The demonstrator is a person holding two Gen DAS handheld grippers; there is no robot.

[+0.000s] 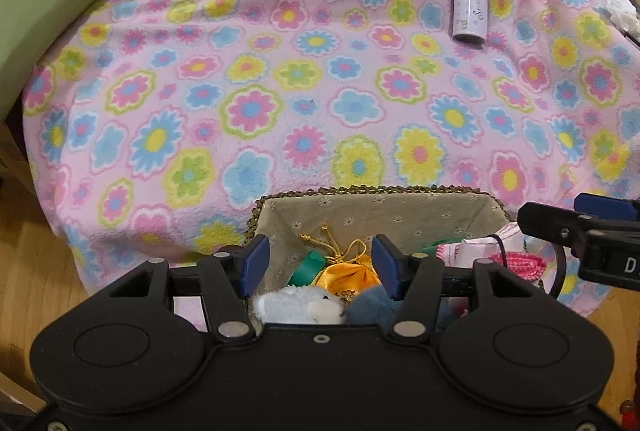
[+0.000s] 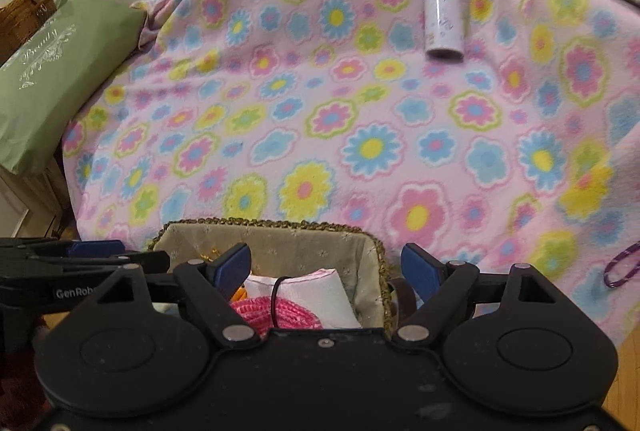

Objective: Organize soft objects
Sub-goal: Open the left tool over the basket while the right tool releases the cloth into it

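Note:
A woven basket (image 1: 376, 209) with a beige flowered lining stands on the floor against the blanket's edge. Inside lie an orange satin pouch (image 1: 352, 273), a green item (image 1: 310, 267), a white plush (image 1: 296, 305), a blue-grey plush (image 1: 368, 307), a pink crochet piece (image 2: 264, 311) and a pink-white cloth (image 2: 320, 291). My left gripper (image 1: 320, 251) hovers over the basket's left half, open, nothing pressed between its pads. My right gripper (image 2: 326, 255) is open and straddles the basket's right wall (image 2: 382, 271) without gripping it.
A flowered pink fleece blanket (image 1: 320, 91) covers the furniture behind the basket. A lilac bottle (image 1: 470, 3) lies on it at the far right. A green cushion (image 1: 48, 3) sits at the left. A purple hair tie (image 2: 622, 267) lies at the right. Wooden floor (image 1: 48, 251) shows beside the basket.

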